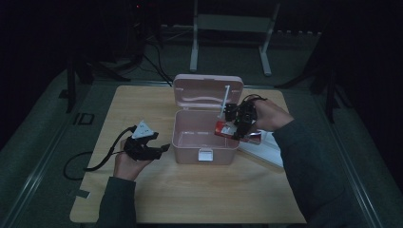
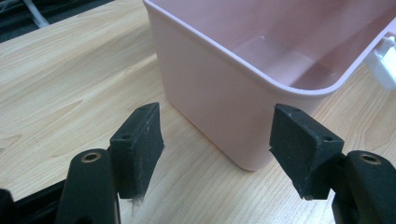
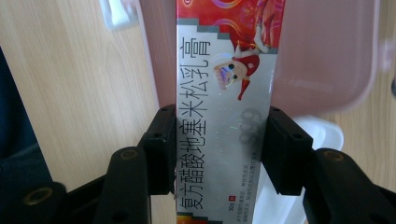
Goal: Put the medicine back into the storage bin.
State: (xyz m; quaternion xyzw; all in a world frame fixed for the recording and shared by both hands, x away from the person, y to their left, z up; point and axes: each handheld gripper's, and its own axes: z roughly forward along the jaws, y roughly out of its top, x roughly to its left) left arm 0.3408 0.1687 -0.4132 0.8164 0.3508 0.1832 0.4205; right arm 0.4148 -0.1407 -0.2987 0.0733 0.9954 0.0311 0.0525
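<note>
While right tool [image 3: 217,149] grips carton [image 3: 224,107] over box rim [image 1: 236,137], left tool [image 2: 217,149] gapes beside box corner

My wooden table [image 1: 190,199], white flat sheets [image 1: 266,151] at its three o'clock edge, white frame legs [image 1: 194,42] at twelve o'clock

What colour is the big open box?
Pale pink box, clearest in the left gripper view.
</note>
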